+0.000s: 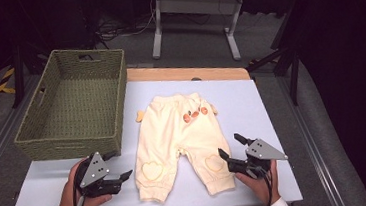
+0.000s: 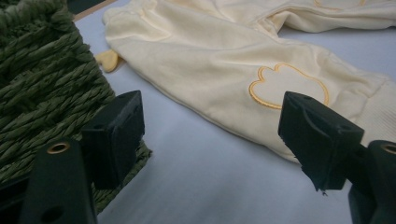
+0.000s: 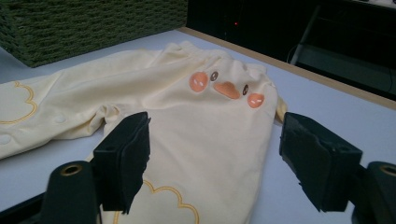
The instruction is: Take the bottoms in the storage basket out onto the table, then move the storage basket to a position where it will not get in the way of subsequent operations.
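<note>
Flanking the baby trousers with my 2 claws, I have both of them released and gripping nothing: the left claw sits at the lower left of the high view, just off the outer edge of 1 trouser leg, and the right claw sits at the lower right, at the outer edge of the other leg near its heart patch. In the left gripper view my jaws stand wide apart over bare counter, with the leg and its heart outline lying ahead of them. In the right gripper view the jaws are just as wide, with the yellow cloth spread on the counter between and beyond them and no pad pressing on it.

The trousers lie flat in the middle of the frame, waistband toward the top, cuffs toward me, duck face up. Spread like that, I judge they are set for folding, and a claw at each leg suits a 2-handed pinch of the cuffs.

A woven green basket stands at the upper left, touching no cloth, likely where the fold ends up.

The counter is pale and smooth, with a wooden strip along its far edge. Beyond it the room is dark, with grey floor, another desk's legs and cables.
</note>
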`<state>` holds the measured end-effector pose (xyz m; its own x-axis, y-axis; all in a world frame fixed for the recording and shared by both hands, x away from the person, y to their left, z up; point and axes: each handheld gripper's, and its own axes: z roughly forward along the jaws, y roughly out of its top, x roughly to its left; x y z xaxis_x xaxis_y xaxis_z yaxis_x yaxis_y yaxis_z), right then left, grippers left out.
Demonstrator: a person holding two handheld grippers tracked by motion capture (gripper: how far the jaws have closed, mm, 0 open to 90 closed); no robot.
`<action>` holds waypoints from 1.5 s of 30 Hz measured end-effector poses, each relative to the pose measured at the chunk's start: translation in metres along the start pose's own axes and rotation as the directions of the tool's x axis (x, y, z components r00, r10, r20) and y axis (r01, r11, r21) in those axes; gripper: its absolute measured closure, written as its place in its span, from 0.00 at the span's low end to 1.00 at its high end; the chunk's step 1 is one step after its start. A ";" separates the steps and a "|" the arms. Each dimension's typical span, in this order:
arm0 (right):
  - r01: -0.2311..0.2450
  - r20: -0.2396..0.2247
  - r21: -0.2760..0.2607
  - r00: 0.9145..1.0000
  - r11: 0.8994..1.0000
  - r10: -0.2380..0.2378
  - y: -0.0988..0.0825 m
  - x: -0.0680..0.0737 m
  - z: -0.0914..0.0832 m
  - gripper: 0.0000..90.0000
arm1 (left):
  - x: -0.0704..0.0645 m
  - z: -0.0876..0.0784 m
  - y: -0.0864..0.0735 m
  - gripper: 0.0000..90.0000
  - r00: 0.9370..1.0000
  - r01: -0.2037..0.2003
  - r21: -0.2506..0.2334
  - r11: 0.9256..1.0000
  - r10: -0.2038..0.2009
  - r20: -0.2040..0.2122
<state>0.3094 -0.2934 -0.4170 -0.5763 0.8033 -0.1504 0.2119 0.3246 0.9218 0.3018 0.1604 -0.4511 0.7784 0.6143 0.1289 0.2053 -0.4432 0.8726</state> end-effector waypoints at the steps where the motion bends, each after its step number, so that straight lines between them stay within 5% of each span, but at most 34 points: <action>1: -0.008 -0.001 -0.001 1.000 1.000 0.008 -0.002 0.000 -0.001 0.27 | 0.000 -0.001 0.000 0.25 1.000 0.003 0.001 1.000 -0.003 0.000; 17: -0.016 0.047 0.082 0.999 0.996 0.012 -0.007 -0.004 0.010 0.29 | 0.000 0.006 0.003 0.26 0.998 0.068 0.013 0.998 -0.068 0.002; 21: -0.077 0.092 0.156 0.994 0.985 0.063 -0.011 -0.012 0.019 0.36 | -0.007 0.015 0.005 0.26 0.997 0.077 0.045 0.996 -0.077 -0.005; 26: -0.089 0.080 0.187 0.994 0.978 0.075 -0.015 -0.016 0.025 0.40 | -0.013 0.027 0.017 0.26 0.998 0.061 0.035 0.998 -0.062 0.013; 36: -0.061 0.071 0.188 0.996 0.980 0.048 0.006 -0.042 0.063 0.38 | -0.021 0.086 0.068 0.23 1.000 0.001 0.018 1.000 -0.001 -0.004; 38: -0.059 0.076 0.191 0.996 0.980 0.045 0.012 -0.051 0.077 0.38 | -0.014 0.102 0.080 0.24 1.000 0.023 0.032 0.999 -0.022 -0.019; 41: -0.074 0.068 0.202 0.996 0.976 0.061 0.022 -0.065 0.099 0.38 | 0.004 0.129 0.097 0.24 0.993 0.118 0.046 0.992 -0.118 -0.010; 43: -0.088 0.058 0.219 0.995 0.972 0.077 0.028 -0.074 0.116 0.39 | 0.009 0.135 0.101 0.25 0.992 0.125 0.051 0.991 -0.124 -0.022; 44: -0.090 0.067 0.231 0.995 0.969 0.076 0.031 -0.080 0.125 0.40 | 0.019 0.151 0.111 0.26 0.986 0.130 0.086 0.988 -0.120 -0.116; 45: -0.097 0.070 0.235 0.994 0.967 0.082 0.033 -0.083 0.130 0.40 | 0.026 0.159 0.113 0.26 0.982 0.157 0.098 0.983 -0.145 -0.120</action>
<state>0.4673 -0.2845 -0.4209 -0.4998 0.8605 -0.0986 0.4461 0.3534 0.8222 0.4394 0.0219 -0.4239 0.6636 0.7460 0.0566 0.3819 -0.4028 0.8318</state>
